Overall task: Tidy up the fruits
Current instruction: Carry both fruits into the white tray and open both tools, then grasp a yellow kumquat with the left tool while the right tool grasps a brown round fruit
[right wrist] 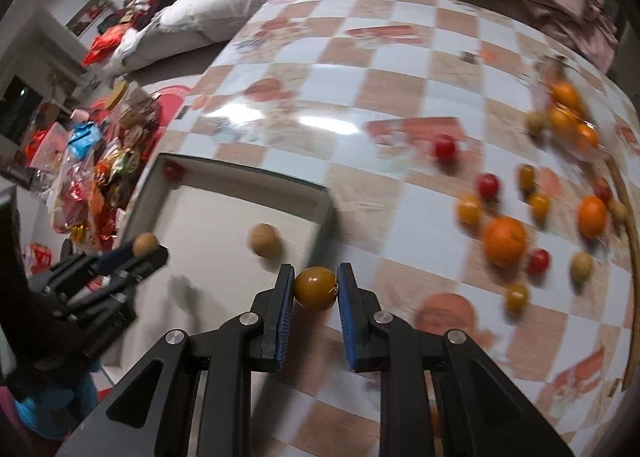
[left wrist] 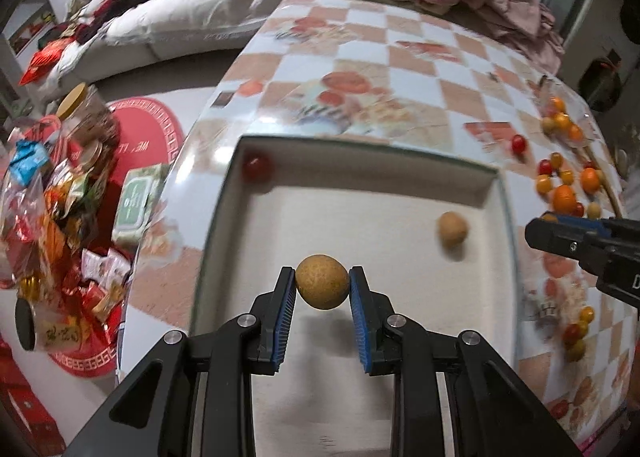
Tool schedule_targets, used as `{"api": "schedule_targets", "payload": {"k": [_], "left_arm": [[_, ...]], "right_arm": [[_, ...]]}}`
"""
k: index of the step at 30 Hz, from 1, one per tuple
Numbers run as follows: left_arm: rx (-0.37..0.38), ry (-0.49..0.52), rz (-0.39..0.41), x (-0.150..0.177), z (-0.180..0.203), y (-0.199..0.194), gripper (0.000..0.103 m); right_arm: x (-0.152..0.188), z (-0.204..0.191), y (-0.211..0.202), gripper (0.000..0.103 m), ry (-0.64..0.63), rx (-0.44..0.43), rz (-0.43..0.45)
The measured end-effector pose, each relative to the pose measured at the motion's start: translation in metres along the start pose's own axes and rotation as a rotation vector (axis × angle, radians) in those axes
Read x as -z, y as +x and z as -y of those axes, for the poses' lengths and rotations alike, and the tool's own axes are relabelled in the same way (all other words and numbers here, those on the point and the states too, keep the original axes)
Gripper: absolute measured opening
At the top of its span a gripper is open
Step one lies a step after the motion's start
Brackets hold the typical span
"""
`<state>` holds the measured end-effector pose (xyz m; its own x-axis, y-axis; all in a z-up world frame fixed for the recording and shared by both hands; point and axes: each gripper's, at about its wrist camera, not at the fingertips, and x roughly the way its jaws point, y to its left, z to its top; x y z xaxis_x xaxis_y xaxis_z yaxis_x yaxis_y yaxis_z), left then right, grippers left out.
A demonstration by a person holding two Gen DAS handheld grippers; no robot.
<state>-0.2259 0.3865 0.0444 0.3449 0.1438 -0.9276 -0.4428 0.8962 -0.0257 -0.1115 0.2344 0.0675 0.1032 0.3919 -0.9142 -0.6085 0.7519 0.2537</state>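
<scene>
The left tool (left wrist: pixel 322 283) is closed on a brown fruit (left wrist: pixel 321 281), both blue pads touching its sides, and holds it above the floor of the white tray (left wrist: pixel 505 217). Inside the tray, a second brown fruit (left wrist: pixel 452 228) lies near the right wall, and a red tomato (left wrist: pixel 258 167) sits in the far left corner.

The right tool (right wrist: pixel 315 284) grips a yellow tomato (right wrist: pixel 315 288) between its pads. It hangs over the checked table (right wrist: pixel 400 89) just right of the tray's near right corner; whether the tomato touches the table cannot be judged, as the view is blurred.

Right of the tray, loose fruit is scattered on the table: a large orange (right wrist: pixel 504 242), a smaller orange (right wrist: pixel 592 216), several red and yellow tomatoes, and a few pale brown fruits. A further cluster of orange fruit (right wrist: pixel 566 105) lies toward the far right edge of the table, well apart from the tray.

Left of the tray, beyond the table edge, a heap of snack packets (left wrist: pixel 60 217) lies on the floor.
</scene>
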Motion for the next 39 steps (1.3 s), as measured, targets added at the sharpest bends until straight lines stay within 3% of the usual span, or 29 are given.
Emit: {"api": "schedule_targets", "payload": {"k": [14, 20, 27, 28, 29, 31, 36, 38, 39], "left_arm": [[-0.034, -0.037, -0.028, 0.009, -0.022, 0.020, 0.029], [-0.024, -0.034, -0.032, 0.014, -0.023, 0.022, 0.029], [-0.023, -0.032, -0.038, 0.019, -0.026, 0.021, 0.032], [-0.024, -0.030, -0.040, 0.019, -0.026, 0.021, 0.053], [-0.021, -0.032, -0.031, 0.019, -0.026, 0.019, 0.065], [-0.020, -0.021, -0.006, 0.021, -0.023, 0.015, 0.065], [-0.017, -0.011, -0.022, 0.021, -0.020, 0.014, 0.065], [-0.018, -0.017, -0.021, 0.021, -0.020, 0.012, 0.065], [-0.020, -0.016, -0.023, 0.021, -0.020, 0.011, 0.065]], "right_arm": [[-0.036, -0.064, 0.058, 0.024, -0.117, -0.039, -0.062], [-0.039, -0.068, 0.084, 0.024, -0.116, -0.036, -0.122], [-0.044, -0.072, 0.086, 0.025, -0.128, -0.032, -0.129], [-0.044, -0.071, 0.086, 0.027, -0.125, -0.034, -0.132], [-0.044, -0.072, 0.085, 0.034, -0.123, -0.041, -0.135], [-0.044, -0.072, 0.084, 0.046, -0.123, -0.044, -0.133], [-0.044, -0.071, 0.078, 0.047, -0.112, -0.062, -0.118], [-0.045, -0.069, 0.072, 0.062, -0.097, -0.075, -0.107], [-0.046, -0.069, 0.069, 0.065, -0.091, -0.080, -0.097]]}}
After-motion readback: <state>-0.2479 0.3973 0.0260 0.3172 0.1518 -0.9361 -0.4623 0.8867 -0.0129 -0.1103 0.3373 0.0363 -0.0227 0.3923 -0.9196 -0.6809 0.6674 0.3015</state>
